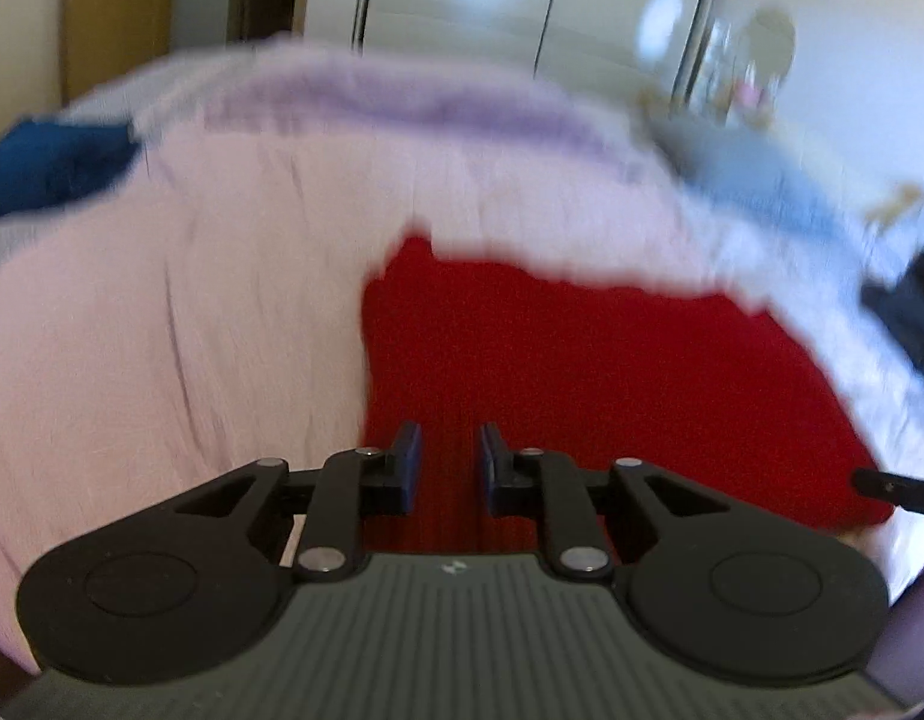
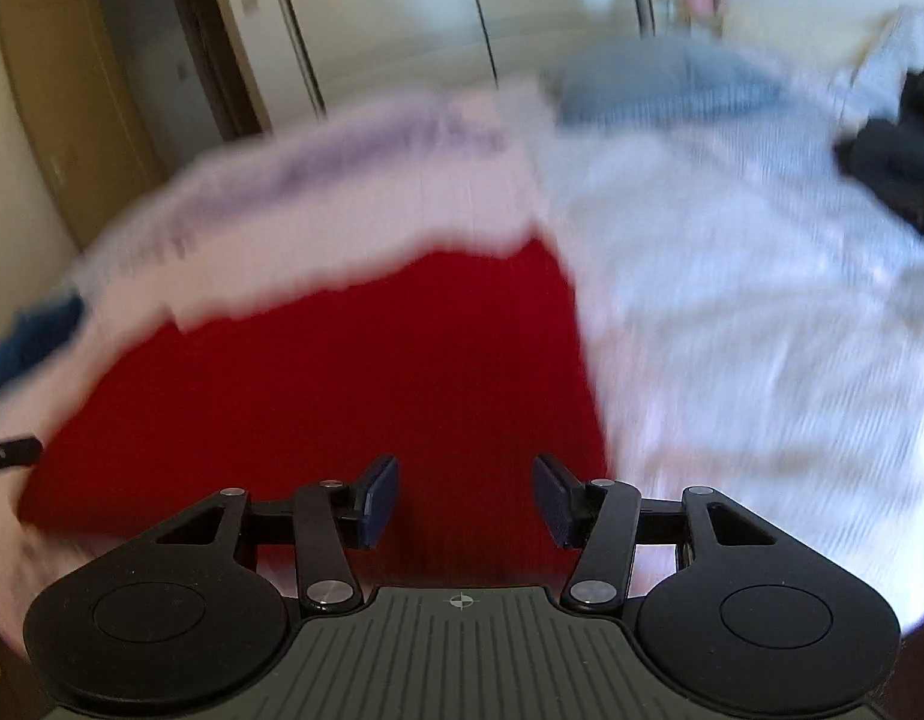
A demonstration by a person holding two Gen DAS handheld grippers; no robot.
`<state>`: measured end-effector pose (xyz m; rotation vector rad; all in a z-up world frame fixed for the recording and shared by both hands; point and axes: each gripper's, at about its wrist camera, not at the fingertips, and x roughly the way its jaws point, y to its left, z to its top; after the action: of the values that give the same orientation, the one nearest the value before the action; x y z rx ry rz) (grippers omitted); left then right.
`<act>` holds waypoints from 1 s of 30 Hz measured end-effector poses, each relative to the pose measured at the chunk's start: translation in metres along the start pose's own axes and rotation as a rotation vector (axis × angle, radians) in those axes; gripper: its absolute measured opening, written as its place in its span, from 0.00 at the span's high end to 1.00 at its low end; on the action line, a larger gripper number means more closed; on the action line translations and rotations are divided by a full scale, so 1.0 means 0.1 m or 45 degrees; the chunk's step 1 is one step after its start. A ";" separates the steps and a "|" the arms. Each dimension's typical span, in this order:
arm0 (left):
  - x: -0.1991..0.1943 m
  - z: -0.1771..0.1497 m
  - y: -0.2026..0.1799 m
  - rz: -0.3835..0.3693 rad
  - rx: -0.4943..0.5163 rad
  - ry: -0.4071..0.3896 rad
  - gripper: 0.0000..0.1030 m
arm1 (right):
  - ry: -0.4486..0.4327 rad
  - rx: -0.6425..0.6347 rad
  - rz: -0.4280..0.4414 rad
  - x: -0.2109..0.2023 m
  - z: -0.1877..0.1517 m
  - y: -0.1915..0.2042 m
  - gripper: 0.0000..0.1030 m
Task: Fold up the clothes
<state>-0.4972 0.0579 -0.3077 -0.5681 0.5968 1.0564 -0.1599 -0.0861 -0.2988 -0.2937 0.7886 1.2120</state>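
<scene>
My left gripper (image 1: 449, 461), jaws narrowly parted, and right gripper (image 2: 465, 500), jaws wide, both grasp nothing above the red garment (image 1: 582, 372) lying flat on the pink sheet (image 1: 162, 312); risk: pinching sheet along with cloth.

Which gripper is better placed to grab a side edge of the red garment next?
Probably the right gripper: its jaws stand wide, with the red garment's right edge beside them. The left gripper is narrower, over cloth.
</scene>
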 end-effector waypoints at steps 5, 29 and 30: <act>-0.28 -0.01 -0.14 0.109 0.049 -0.005 0.85 | -0.044 0.009 -0.028 -0.27 -0.02 0.14 0.49; -1.35 -0.77 -0.69 0.125 0.177 -0.056 0.72 | -0.020 -0.046 -0.066 -1.23 -0.80 0.65 0.41; -1.36 -0.79 -0.70 0.126 0.179 -0.055 0.72 | -0.018 -0.045 -0.065 -1.23 -0.82 0.65 0.41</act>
<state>-0.4968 -0.1072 -0.2597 -0.3956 0.6608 1.1071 -0.2664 -0.2007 -0.2596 -0.3323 0.7434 1.1796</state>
